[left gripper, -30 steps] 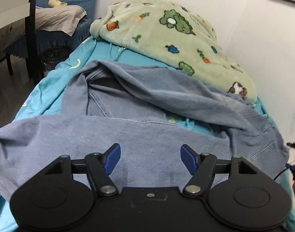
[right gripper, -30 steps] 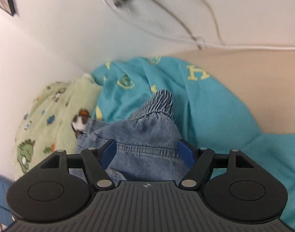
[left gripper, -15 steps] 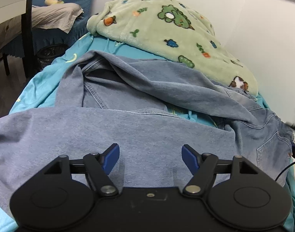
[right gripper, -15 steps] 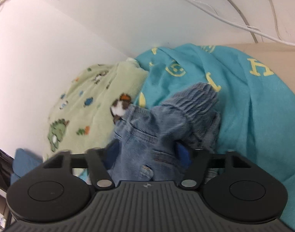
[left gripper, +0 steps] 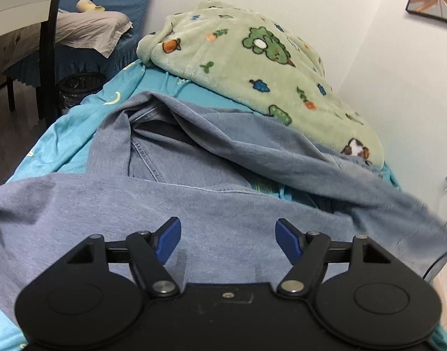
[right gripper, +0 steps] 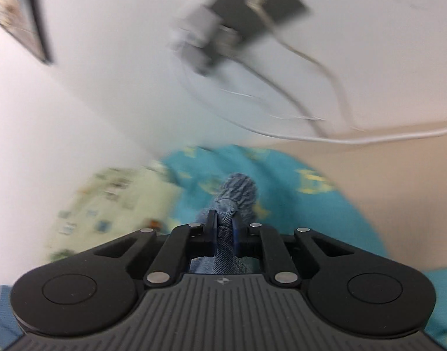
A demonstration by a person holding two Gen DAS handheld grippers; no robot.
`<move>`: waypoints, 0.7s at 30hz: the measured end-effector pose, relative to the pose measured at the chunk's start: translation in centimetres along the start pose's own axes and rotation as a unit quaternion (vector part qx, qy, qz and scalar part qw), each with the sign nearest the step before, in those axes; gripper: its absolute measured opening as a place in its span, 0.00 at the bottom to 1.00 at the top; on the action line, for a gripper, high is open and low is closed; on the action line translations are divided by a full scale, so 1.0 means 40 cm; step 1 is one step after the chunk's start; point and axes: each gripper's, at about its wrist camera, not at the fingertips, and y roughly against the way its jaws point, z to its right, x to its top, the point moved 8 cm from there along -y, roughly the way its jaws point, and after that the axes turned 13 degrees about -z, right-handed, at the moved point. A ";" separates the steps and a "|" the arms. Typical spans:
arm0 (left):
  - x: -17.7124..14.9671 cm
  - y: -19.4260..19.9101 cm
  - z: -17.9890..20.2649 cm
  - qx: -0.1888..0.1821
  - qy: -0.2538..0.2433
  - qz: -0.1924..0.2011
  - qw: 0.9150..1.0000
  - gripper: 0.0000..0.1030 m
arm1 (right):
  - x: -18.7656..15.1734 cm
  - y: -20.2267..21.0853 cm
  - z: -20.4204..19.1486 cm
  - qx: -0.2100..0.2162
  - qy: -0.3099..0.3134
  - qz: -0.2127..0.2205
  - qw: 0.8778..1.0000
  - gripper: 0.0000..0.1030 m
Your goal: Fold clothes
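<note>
Blue sheet (left gripper: 71, 134) covered the bed, with a green blanket (left gripper: 252, 67) at the far end. On it lay the jeans (left gripper: 211, 158), soft, faded and crumpled. My right claw (right gripper: 222, 228) was closing, pinching their bunched cuff (right gripper: 238, 190). My left claw (left gripper: 228, 234) hung apart over them. Everything behind the cuff was blurry.
</note>
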 end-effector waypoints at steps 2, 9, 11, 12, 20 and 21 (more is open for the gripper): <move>0.005 0.003 -0.005 -0.001 0.006 -0.001 1.000 0.66 | -0.020 -0.038 0.052 -0.052 -0.011 -0.036 0.998 0.10; 0.035 0.011 -0.044 -0.038 0.064 -0.009 0.997 0.67 | -0.078 0.007 0.049 -0.097 0.004 -0.062 0.993 0.46; 0.050 0.009 -0.060 -0.049 0.085 -0.012 0.995 0.67 | -0.095 0.058 -0.002 -0.093 0.038 -0.030 0.995 0.52; 0.059 0.006 -0.068 -0.054 0.094 -0.015 0.994 0.68 | -0.105 0.083 -0.030 -0.090 0.060 -0.014 0.994 0.54; 0.160 -0.071 -0.182 -0.084 0.191 -0.044 0.977 0.69 | -0.413 0.083 -0.285 -0.010 0.329 -0.064 0.942 0.55; 0.175 -0.087 -0.195 -0.098 0.209 -0.045 0.972 0.70 | -0.460 0.073 -0.305 0.001 0.355 -0.084 0.931 0.55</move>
